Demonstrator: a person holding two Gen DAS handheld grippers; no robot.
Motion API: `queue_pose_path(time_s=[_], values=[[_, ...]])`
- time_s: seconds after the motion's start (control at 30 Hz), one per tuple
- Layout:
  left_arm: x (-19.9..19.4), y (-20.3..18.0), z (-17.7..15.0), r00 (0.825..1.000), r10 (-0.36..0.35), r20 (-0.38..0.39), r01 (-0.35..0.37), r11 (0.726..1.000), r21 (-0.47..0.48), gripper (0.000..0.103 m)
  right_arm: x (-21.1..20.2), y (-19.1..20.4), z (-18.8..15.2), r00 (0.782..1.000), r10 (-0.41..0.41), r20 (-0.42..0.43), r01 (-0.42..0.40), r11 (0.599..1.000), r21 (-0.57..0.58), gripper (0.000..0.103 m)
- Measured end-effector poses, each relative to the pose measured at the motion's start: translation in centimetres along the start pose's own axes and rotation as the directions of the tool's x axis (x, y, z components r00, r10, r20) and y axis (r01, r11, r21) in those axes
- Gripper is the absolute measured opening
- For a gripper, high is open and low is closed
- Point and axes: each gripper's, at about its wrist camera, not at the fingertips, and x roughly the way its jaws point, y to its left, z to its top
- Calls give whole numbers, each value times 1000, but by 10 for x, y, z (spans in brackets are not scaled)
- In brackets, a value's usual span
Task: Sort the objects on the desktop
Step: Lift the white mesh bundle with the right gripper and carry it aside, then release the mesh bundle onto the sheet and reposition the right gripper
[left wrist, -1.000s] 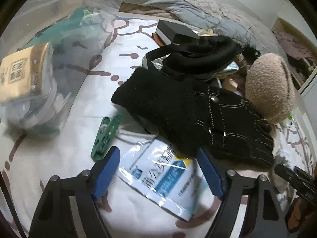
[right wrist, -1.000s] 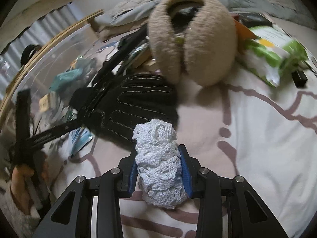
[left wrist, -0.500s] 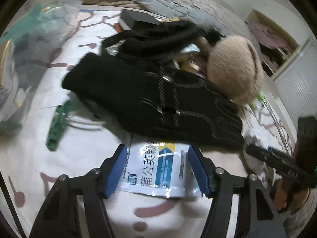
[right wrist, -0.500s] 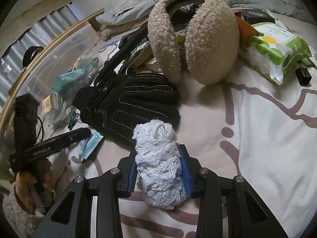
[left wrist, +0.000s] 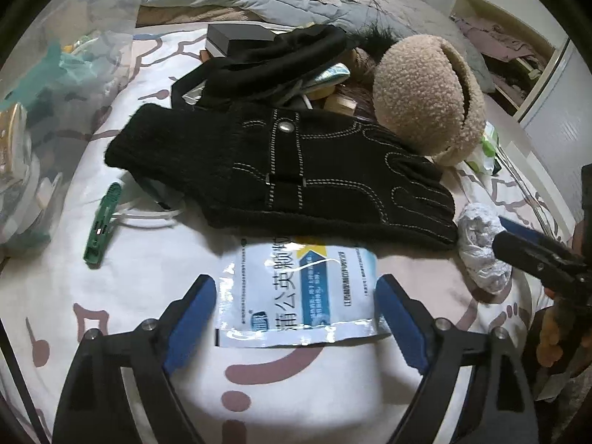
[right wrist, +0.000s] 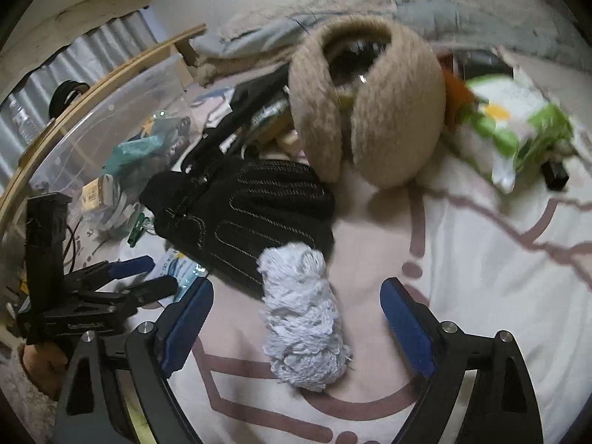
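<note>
Two pairs of tongs, both w/ jaws opening, neither clamping anything. Left tongs straddle the blue-white sachet, which lies flat on the bedsheet, long axis running across the gap, its side edges just inside the blue pads, no contact visible. Right tongs are released around the white knit bundle; it rests on the sheet centred btw the pads, long axis pointing away along the fingers, far end touching the black glove.

Nearest hand per item looks plain: left for the sachet, right for the bundle; a grab on the sachet would prob. need the pads to close across its width.

Left view alone shows the green clip and the sachet's full face. Right view alone shows the clear bin, the green-white packet and the earmuffs' hollow side.
</note>
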Motion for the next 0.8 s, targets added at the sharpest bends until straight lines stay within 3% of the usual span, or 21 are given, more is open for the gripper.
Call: queue_pose_path(time_s=[0.13, 0.2, 0.3, 0.6, 0.8], values=[[6, -9, -3, 999, 48, -15, -48, 998, 42, 96, 2, 0, -1, 999, -51, 0, 51, 999, -16, 93], [8, -13, -4, 998, 62, -16, -61, 996, 59, 99, 4, 1, -2, 996, -90, -2, 90, 995, -29, 103], [11, -17, -6, 997, 77, -21, -75, 995, 66, 102, 7, 3, -3, 994, -111, -6, 110, 992, -54, 103], [21, -8, 2, 993, 109, -34, -111, 993, -51, 103, 23, 5, -11, 980, -182, -77, 172, 977, -125, 103], [27, -9, 4, 988, 149, -51, -151, 987, -51, 103, 34, 7, -17, 965, -231, -122, 210, 964, -162, 103]])
